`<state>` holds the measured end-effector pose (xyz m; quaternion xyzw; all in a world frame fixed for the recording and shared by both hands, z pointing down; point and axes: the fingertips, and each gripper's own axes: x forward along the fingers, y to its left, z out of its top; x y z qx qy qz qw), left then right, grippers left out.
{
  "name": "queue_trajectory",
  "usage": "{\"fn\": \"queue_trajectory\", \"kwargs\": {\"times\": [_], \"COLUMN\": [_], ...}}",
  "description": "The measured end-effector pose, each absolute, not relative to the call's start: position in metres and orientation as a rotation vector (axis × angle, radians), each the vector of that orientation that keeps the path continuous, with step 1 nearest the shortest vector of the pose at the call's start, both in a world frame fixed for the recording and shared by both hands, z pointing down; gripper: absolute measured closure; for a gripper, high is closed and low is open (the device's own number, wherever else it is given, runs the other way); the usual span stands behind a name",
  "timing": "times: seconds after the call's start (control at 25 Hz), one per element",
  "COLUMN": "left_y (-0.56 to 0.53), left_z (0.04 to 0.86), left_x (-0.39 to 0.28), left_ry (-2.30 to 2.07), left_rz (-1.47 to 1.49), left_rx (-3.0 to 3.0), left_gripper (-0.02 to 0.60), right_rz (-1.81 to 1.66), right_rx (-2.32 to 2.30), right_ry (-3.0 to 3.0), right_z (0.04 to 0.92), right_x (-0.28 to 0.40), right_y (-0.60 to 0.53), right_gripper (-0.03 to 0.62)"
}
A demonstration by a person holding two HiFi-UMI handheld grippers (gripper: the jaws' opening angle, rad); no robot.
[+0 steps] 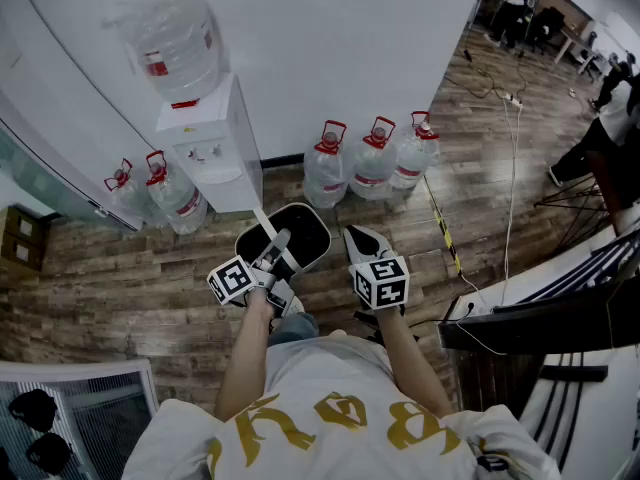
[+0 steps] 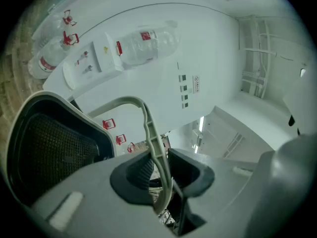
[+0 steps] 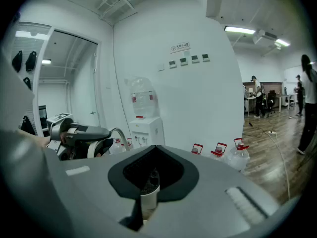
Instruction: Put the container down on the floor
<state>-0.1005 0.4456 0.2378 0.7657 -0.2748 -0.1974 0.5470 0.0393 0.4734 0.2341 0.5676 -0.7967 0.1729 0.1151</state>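
A black container [image 1: 305, 230] with a pale rim hangs by its light bail handle [image 1: 268, 230] above the wooden floor [image 1: 90, 278]. My left gripper [image 1: 276, 242] is shut on that handle. In the left gripper view the handle [image 2: 149, 125] runs down between the dark pads [image 2: 138, 172], and the container's black meshed inside [image 2: 49, 152] fills the lower left. My right gripper [image 1: 362, 242] is beside the container's right side, jaws together with nothing in them. In the right gripper view its jaws [image 3: 148, 182] are shut, and the left gripper [image 3: 79, 133] shows at the left.
A white water dispenser [image 1: 215, 148] with a bottle on top stands against the wall ahead. Three water jugs [image 1: 372, 160] stand to its right and two more [image 1: 150, 190] to its left. A dark desk [image 1: 560, 313] is at the right, with cables [image 1: 510, 168] on the floor.
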Motion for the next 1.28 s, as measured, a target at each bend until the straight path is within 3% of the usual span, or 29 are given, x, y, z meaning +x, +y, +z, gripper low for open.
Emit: {"fn": "queue_trajectory", "kwargs": {"times": [0.8, 1.28], "left_y": [0.416, 0.296], "left_z": [0.230, 0.250], "left_x": [-0.102, -0.080], "left_ry": [-0.712, -0.620], "left_rz": [-0.476, -0.550], "left_rx": [1.826, 1.759], "left_gripper": [0.486, 0.486], "right_rz": [0.548, 0.686], "right_rx": [1.736, 1.773], "right_ry": [-2.402, -2.362], "right_z": [0.229, 0.260], "right_x": [0.066, 0.090], "right_y": [0.453, 0.331], "right_gripper": [0.569, 0.568]}}
